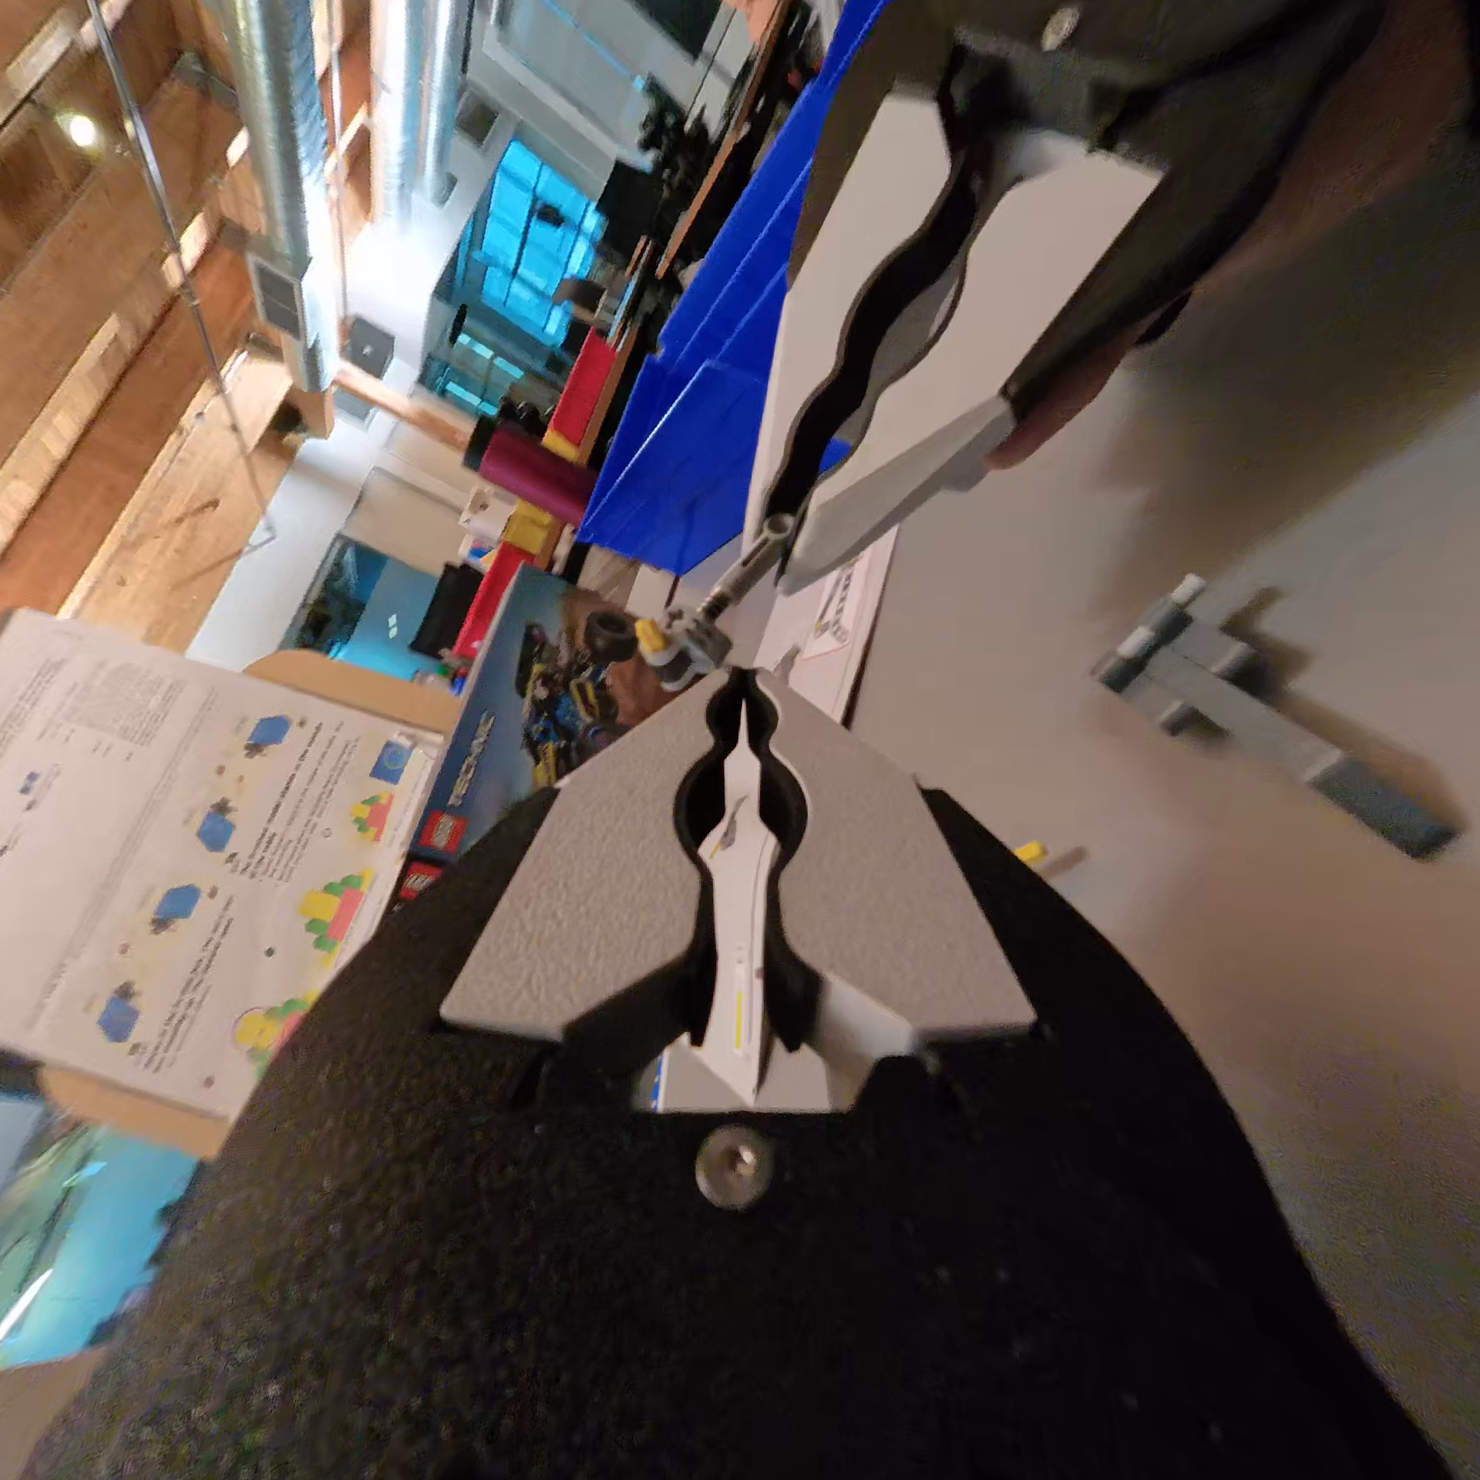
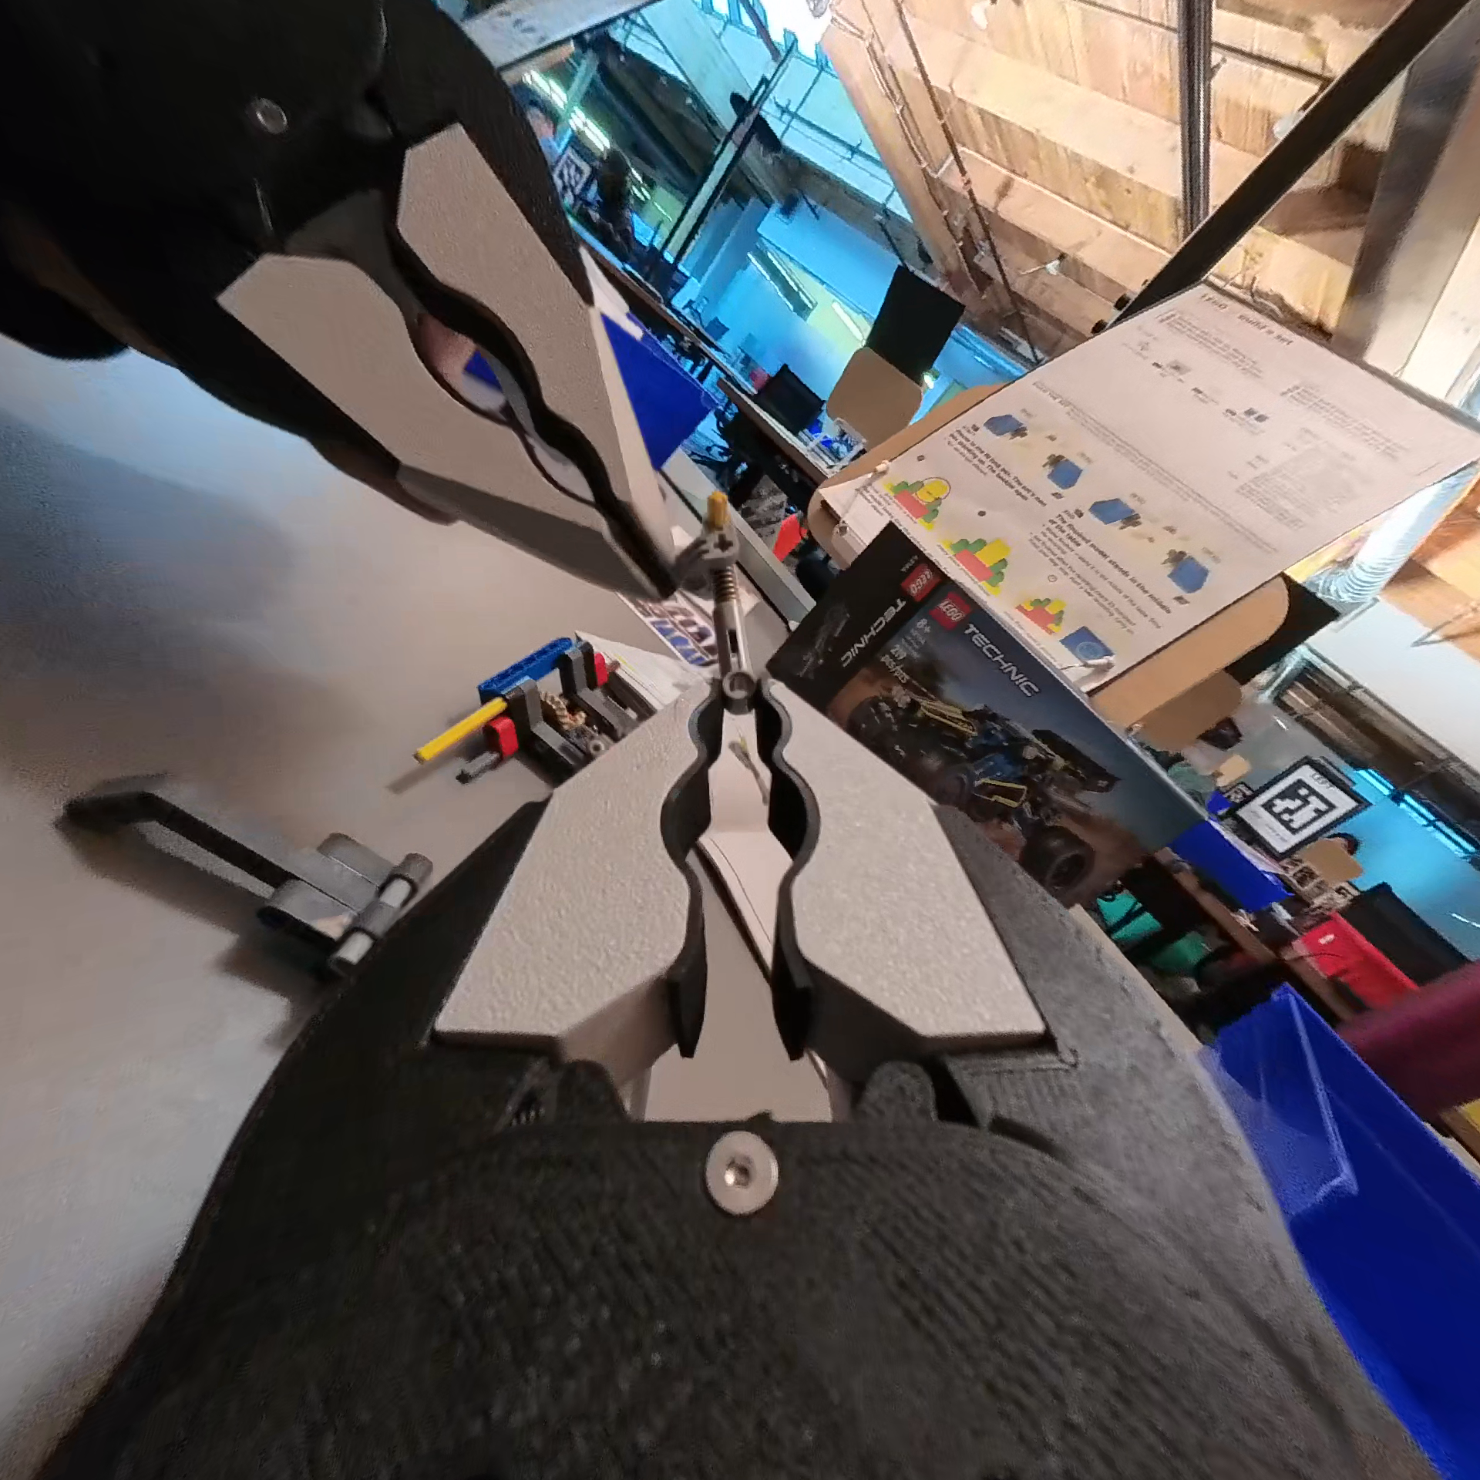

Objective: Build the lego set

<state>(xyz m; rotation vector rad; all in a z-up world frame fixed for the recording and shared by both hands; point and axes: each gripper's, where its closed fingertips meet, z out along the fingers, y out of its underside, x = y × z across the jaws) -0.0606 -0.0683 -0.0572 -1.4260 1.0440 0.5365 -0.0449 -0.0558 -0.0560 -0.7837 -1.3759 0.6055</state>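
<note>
A grey shock absorber with a spring is held in the air between both grippers. My left gripper is shut on its grey connector end, which carries a yellow pin. My right gripper is shut on the ring end. A partial build with a blue beam, red parts and a yellow axle lies on the grey table.
A grey beam assembly and a small yellow piece lie on the table. The set's box stands by a propped instruction sheet. Blue bins line the table's edge. The grippers are tip to tip, or close to it.
</note>
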